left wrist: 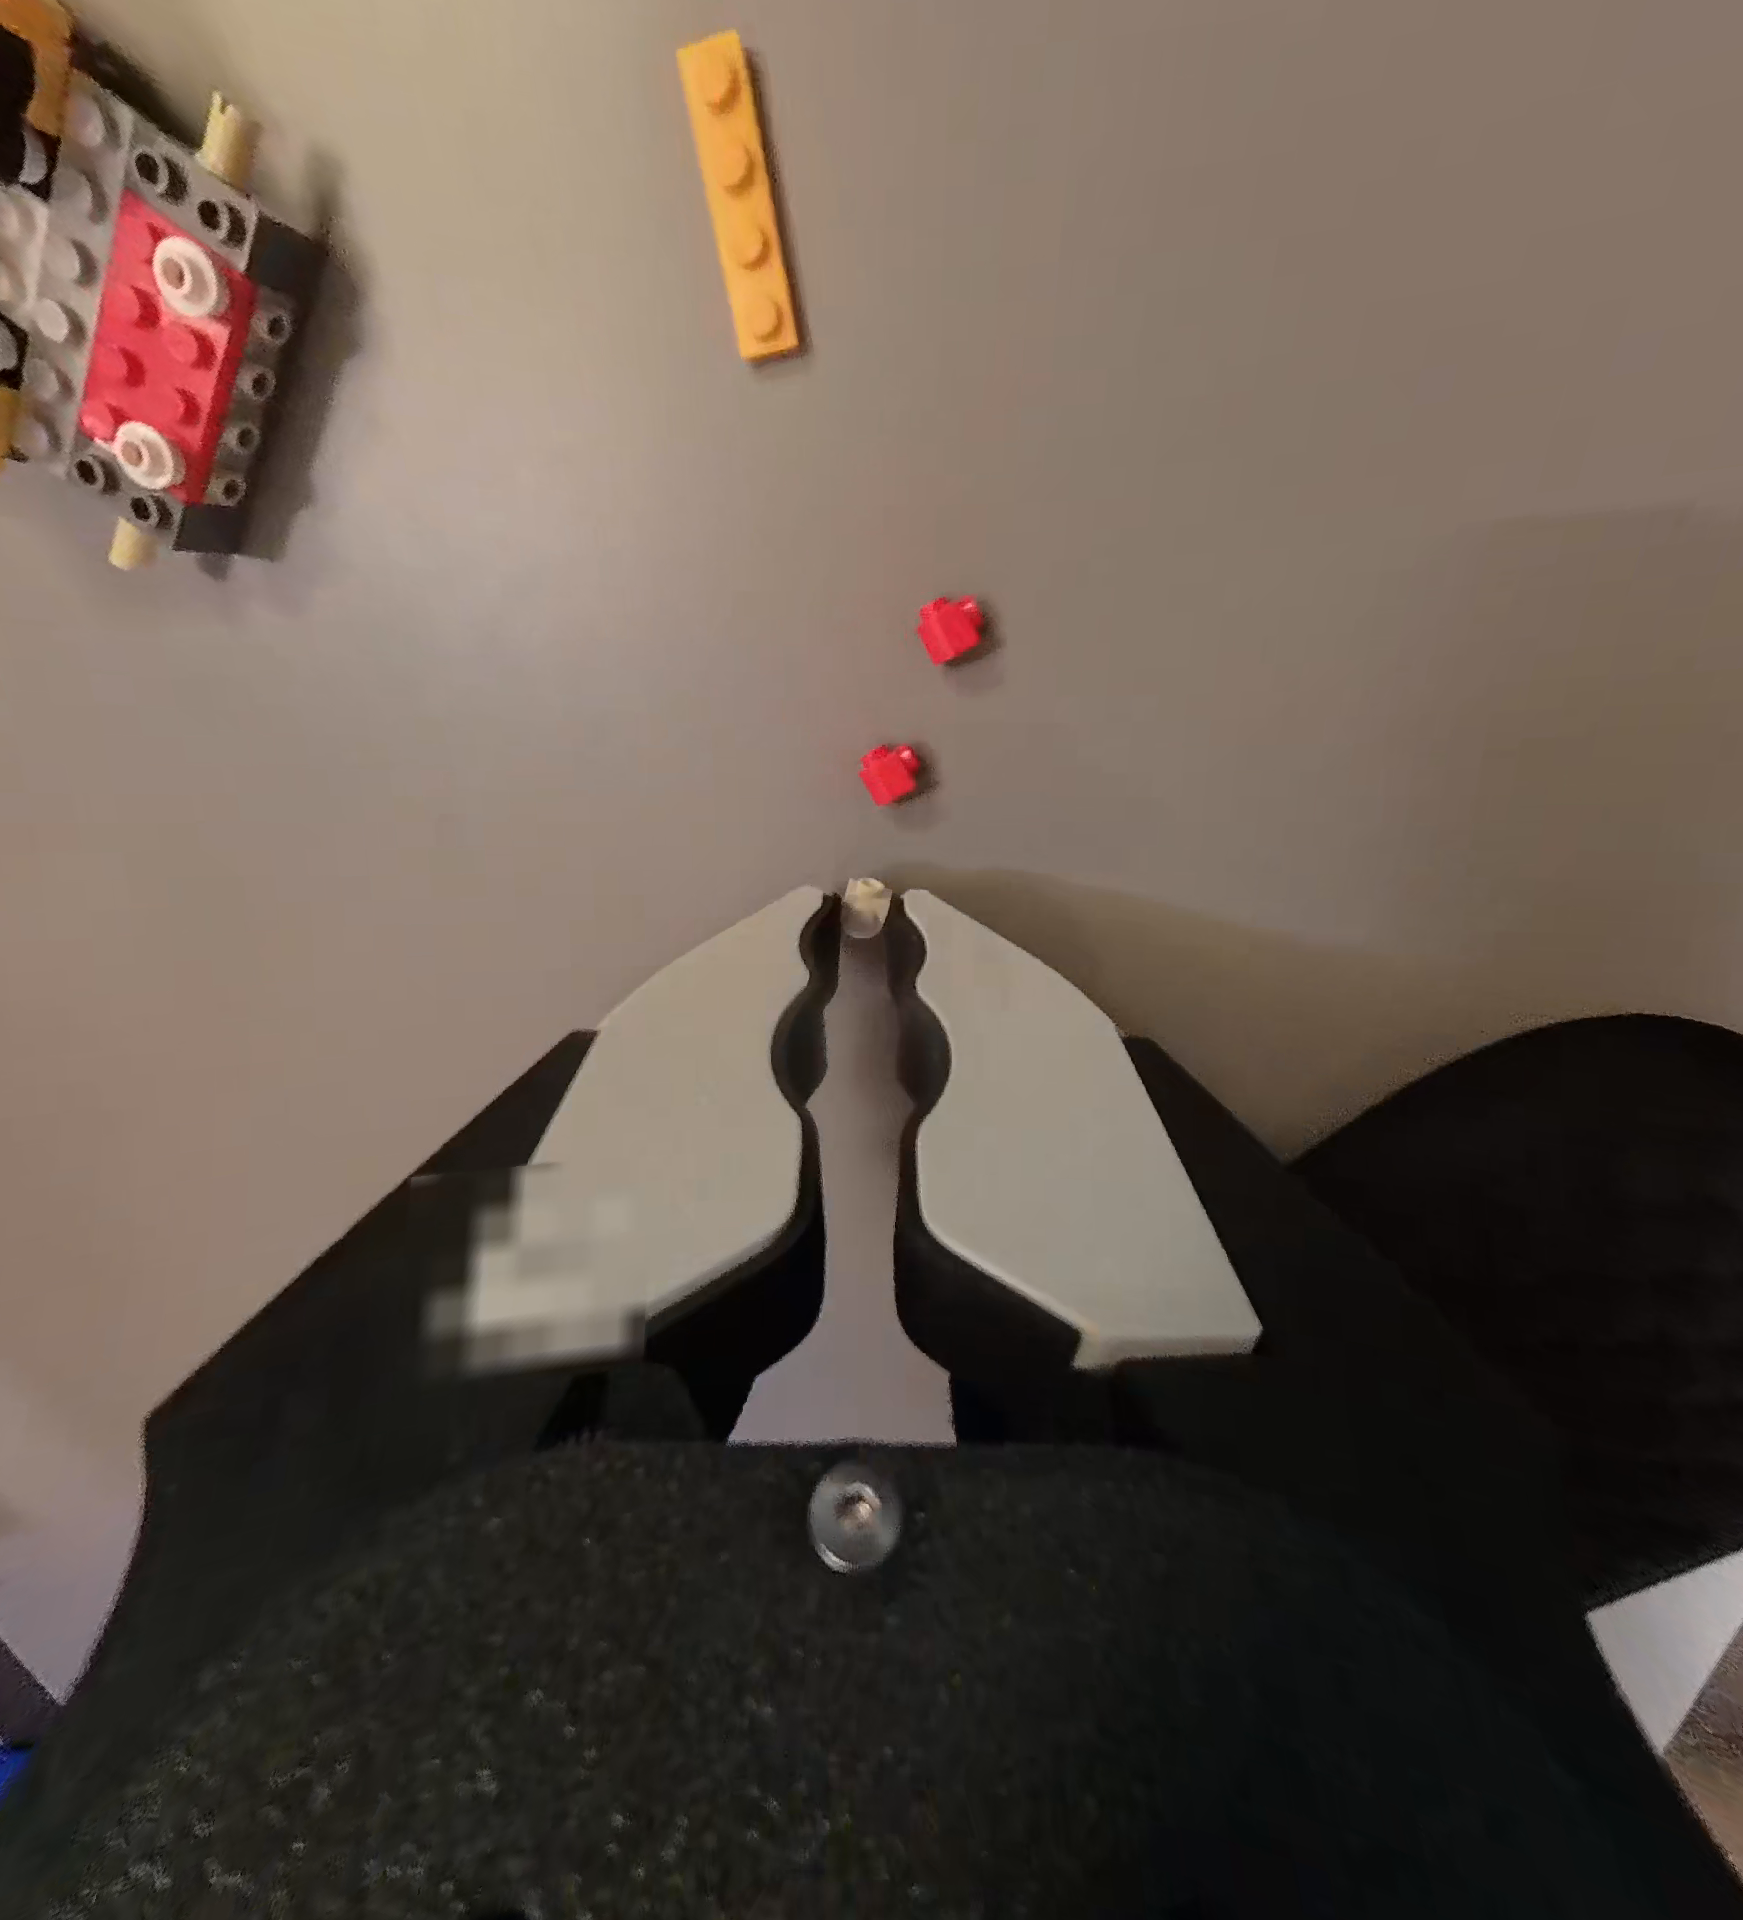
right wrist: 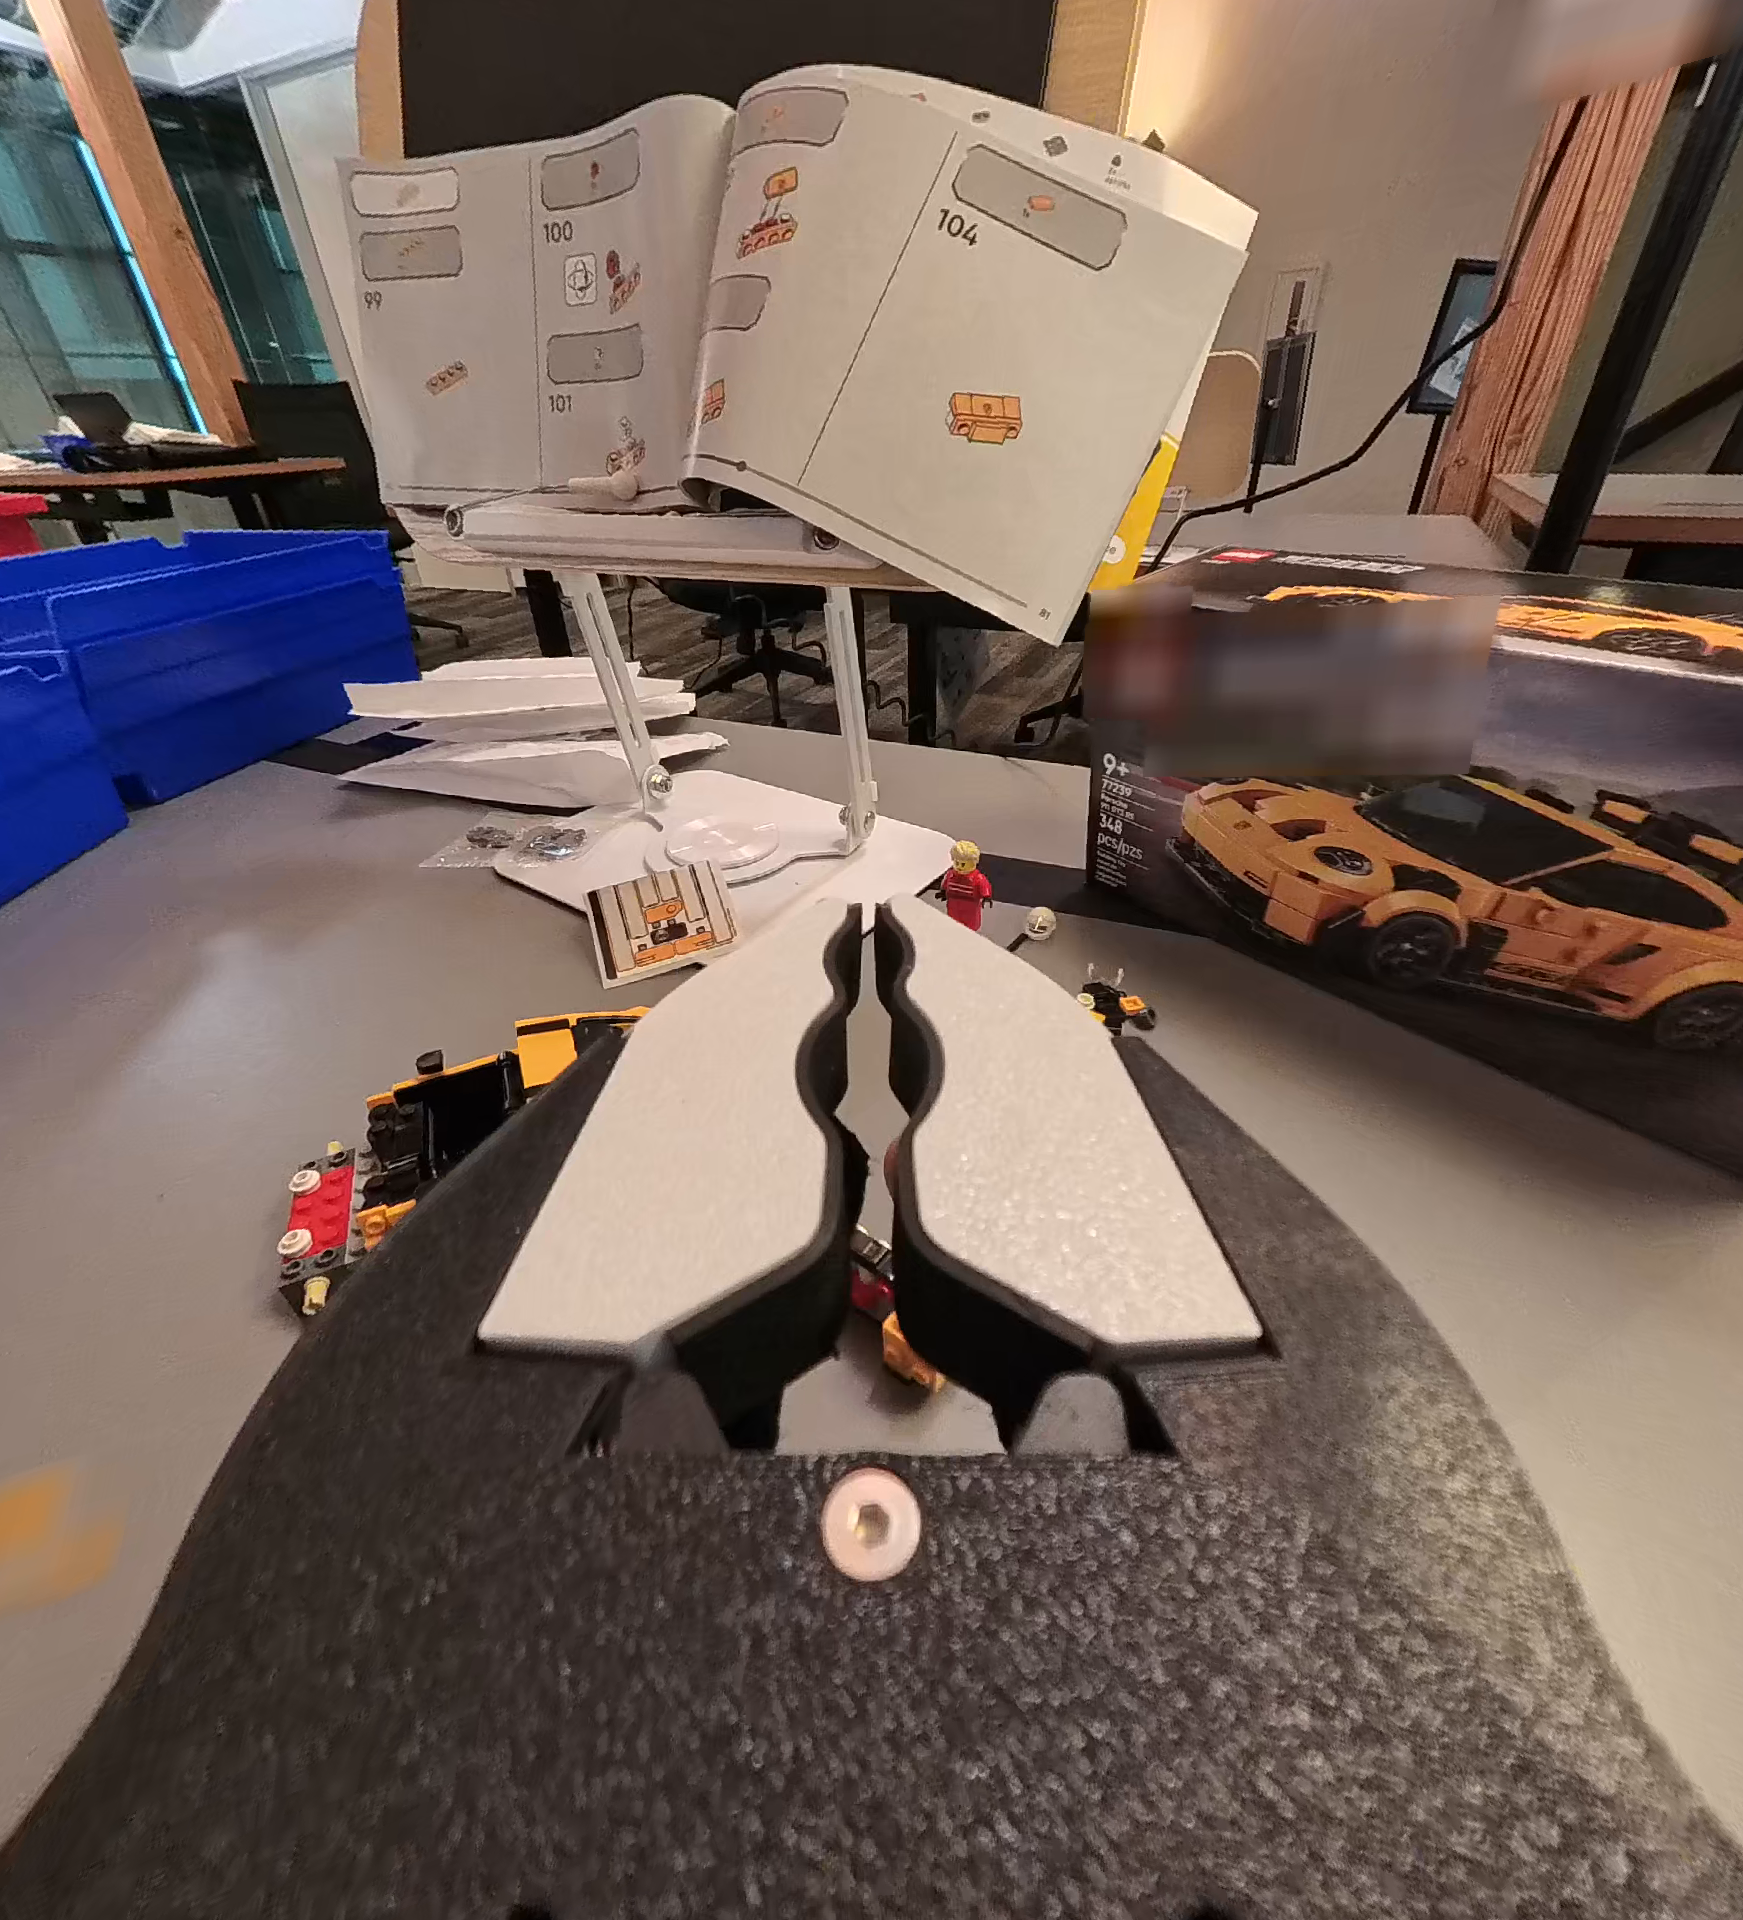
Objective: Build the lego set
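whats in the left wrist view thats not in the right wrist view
Only the left wrist view shows the left gripper pinching a small white piece, two small red bricks, and a loose orange plate.

Only the right wrist view shows the right gripper, nearly shut with nothing visible at its tips, the open instruction booklet on its stand, the set box, blue bins and a minifigure.

Both show the grey table and the partly built car.
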Available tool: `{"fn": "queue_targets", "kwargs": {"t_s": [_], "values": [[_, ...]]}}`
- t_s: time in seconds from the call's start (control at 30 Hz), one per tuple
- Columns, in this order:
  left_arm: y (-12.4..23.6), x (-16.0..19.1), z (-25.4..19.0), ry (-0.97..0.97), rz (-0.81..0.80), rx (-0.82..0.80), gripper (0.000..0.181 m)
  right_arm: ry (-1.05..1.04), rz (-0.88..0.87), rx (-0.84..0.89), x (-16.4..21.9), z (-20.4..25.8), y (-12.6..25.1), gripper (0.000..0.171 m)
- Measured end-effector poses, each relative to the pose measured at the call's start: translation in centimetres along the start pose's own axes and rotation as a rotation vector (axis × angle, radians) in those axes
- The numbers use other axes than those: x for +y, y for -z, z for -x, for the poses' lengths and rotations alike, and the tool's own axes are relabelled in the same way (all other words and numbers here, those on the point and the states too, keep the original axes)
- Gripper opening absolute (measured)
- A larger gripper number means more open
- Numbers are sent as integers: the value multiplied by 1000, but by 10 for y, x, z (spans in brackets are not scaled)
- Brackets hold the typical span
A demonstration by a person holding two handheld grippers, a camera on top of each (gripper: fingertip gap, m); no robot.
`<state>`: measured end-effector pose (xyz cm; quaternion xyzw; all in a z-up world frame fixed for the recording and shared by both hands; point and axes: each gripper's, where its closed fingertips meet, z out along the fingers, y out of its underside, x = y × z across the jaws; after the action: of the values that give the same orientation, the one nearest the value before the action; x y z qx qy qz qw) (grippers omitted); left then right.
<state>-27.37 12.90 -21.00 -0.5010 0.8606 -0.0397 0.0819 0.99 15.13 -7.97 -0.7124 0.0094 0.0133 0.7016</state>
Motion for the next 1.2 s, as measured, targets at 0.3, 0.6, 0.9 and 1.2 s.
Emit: {"fn": "queue_targets", "kwargs": {"t_s": [0.3, 0.6, 0.9, 1.2], "values": [[33, 19, 17, 89, -56, -105, 27, 0, 7, -3, 2, 1, -1, 2], [172, 213, 84, 787, -195, -395, 17, -13, 18, -29, 4, 6, -2, 2], [67, 282, 64, 881, -40, -141, 19, -12, 30, -16, 8, 5, -3, 2], [41, 287, 62, 848, 68, -87, 18, -17, 31, -16, 8, 4, -3, 2]]}}
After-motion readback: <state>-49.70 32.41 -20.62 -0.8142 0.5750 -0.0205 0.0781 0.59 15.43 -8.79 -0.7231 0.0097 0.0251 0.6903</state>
